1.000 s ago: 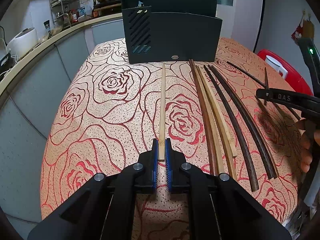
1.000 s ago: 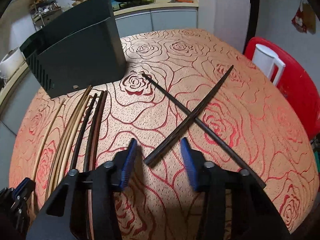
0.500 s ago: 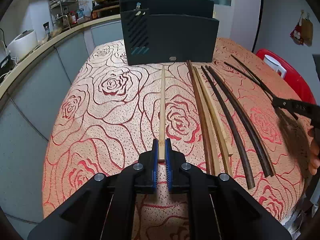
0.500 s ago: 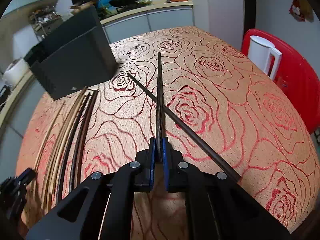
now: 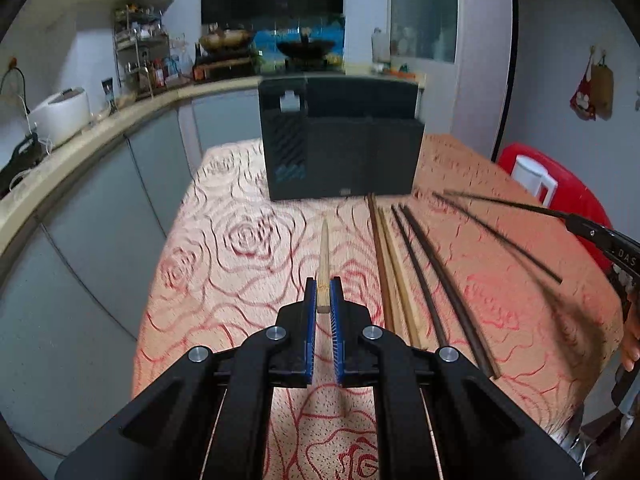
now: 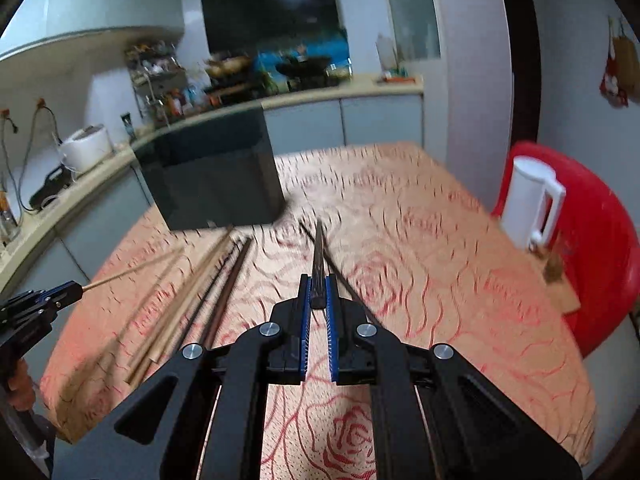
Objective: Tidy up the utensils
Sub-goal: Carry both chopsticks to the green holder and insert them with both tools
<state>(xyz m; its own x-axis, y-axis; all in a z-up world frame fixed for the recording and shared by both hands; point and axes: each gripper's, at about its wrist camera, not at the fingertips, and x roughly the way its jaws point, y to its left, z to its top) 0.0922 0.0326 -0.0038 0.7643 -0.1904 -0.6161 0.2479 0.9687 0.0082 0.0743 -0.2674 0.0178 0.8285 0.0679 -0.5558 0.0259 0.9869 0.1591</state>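
Both chopsticks lifted, light chopstick [image 5: 324, 256], dark chopstick [image 6: 319, 264]

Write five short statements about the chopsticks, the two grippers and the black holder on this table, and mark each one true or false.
1. The left gripper is shut on a pale wooden chopstick. True.
2. The right gripper is open and holds nothing. False: it is shut on a black chopstick.
3. The black holder stands at the far end of the table, beyond the chopsticks. True.
4. All the chopsticks are already in the holder. False: four chopsticks lie side by side on the tablecloth, and another black one lies apart from them.
5. A white jug sits on the red chair beside the table. True.
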